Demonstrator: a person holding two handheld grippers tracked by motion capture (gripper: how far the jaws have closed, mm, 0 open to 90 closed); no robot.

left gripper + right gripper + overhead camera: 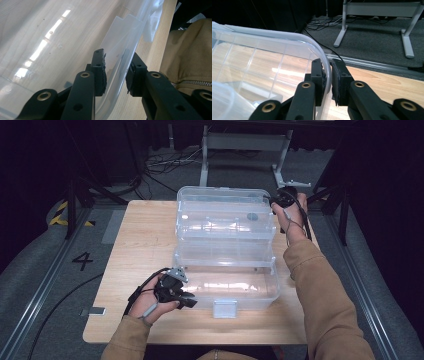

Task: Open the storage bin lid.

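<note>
Clear plastic is what both hands work on: a storage box (227,287) lies at the near middle of the wooden table (135,245), and its lid (225,215) stands open behind it, tilted up from the far edge of the box. Box and lid both run long across the table, left to right.

The left gripper (181,296) sits at the near left corner of the box. In the left gripper view its jaws straddle the front wall, one pad inside and one outside. The inner pad seems to touch the plastic; whether the outer pad presses on it I cannot tell, so the grip looks loose at most.

The right gripper (281,200) is at the far right corner of the lid. In the right gripper view its jaws are nearly closed on the lid's curved rim, which passes between the pads, pinched from both sides.

The relation that counts is this: the lid's free edge lies in the right jaws, high and far from the person, while the hinge line runs across the table between the two grippers. To shut the box, I judge, the right hand must swing that edge toward the person and down, with the left steadying the near wall.
</note>
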